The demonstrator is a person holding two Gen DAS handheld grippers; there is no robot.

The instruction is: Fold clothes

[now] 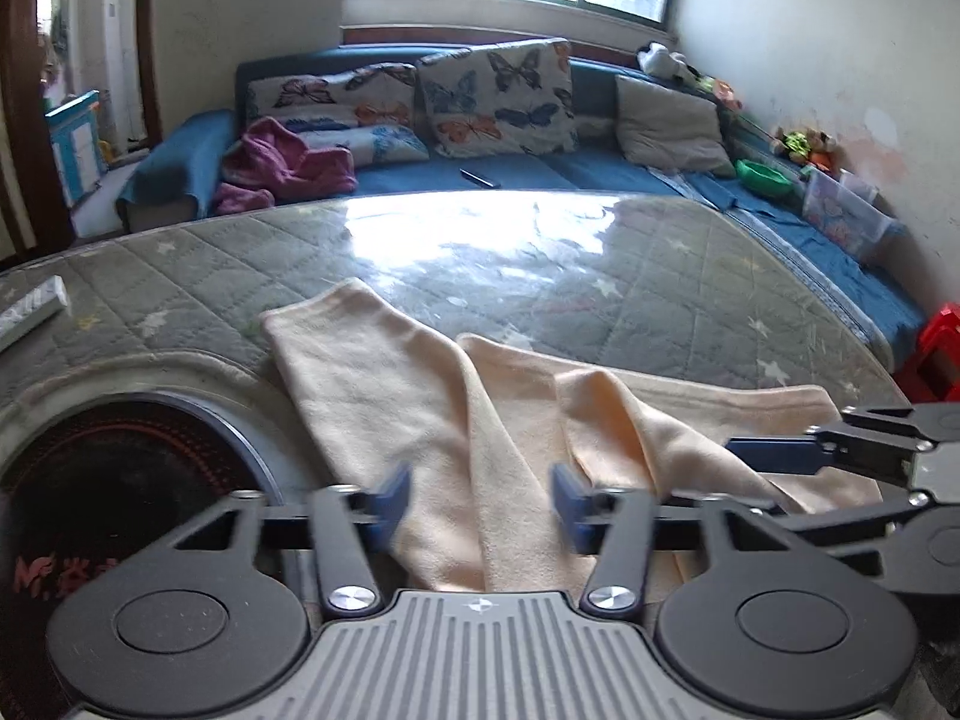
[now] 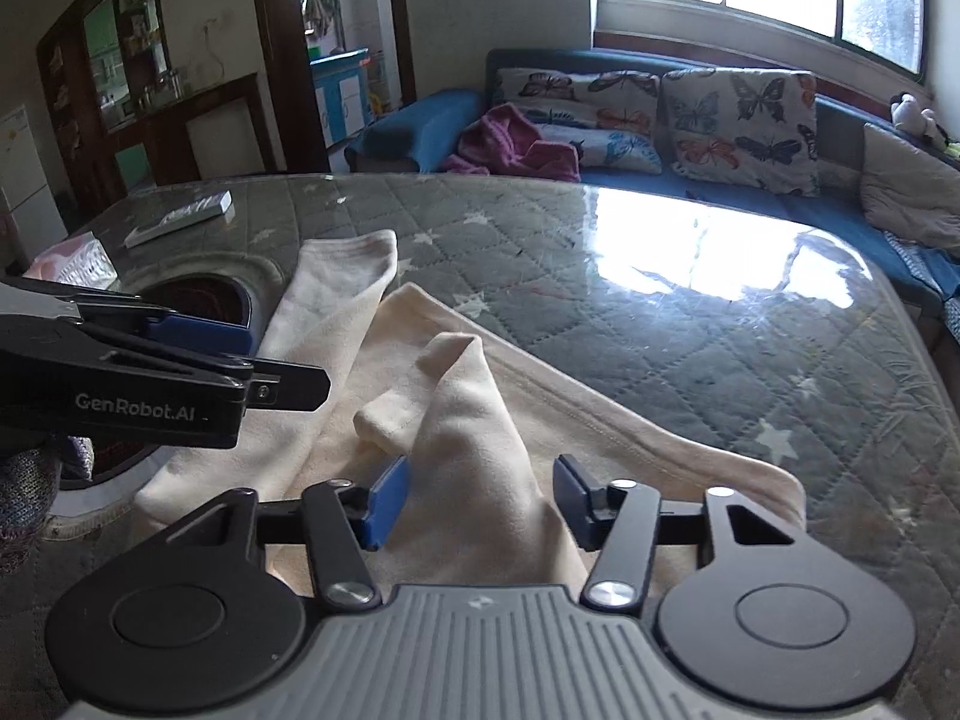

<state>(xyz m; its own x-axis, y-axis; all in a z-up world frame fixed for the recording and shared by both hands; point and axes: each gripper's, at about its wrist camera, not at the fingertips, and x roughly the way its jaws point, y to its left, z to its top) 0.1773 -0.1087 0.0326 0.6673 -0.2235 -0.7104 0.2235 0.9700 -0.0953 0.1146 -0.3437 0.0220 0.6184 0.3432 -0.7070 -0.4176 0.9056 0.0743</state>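
Note:
A cream garment [image 1: 420, 396] lies rumpled on the quilted grey table top [image 1: 540, 276], one leg or sleeve stretched away from me. It also shows in the right wrist view [image 2: 480, 408] with a raised fold. My left gripper [image 1: 480, 504] is open just above the near part of the cloth, which runs between its blue fingers. My right gripper [image 2: 480, 498] is open, straddling the raised fold. The right gripper shows at the right edge of the left wrist view [image 1: 840, 450]; the left gripper shows at the left of the right wrist view [image 2: 180, 360].
A round dark inset [image 1: 120, 480] sits in the table at the left. A white box [image 2: 180, 216] and a tissue pack [image 2: 72, 264] lie at the far left. A blue sofa [image 1: 540, 174] with butterfly cushions stands behind the table. A red stool [image 1: 936, 348] is at the right.

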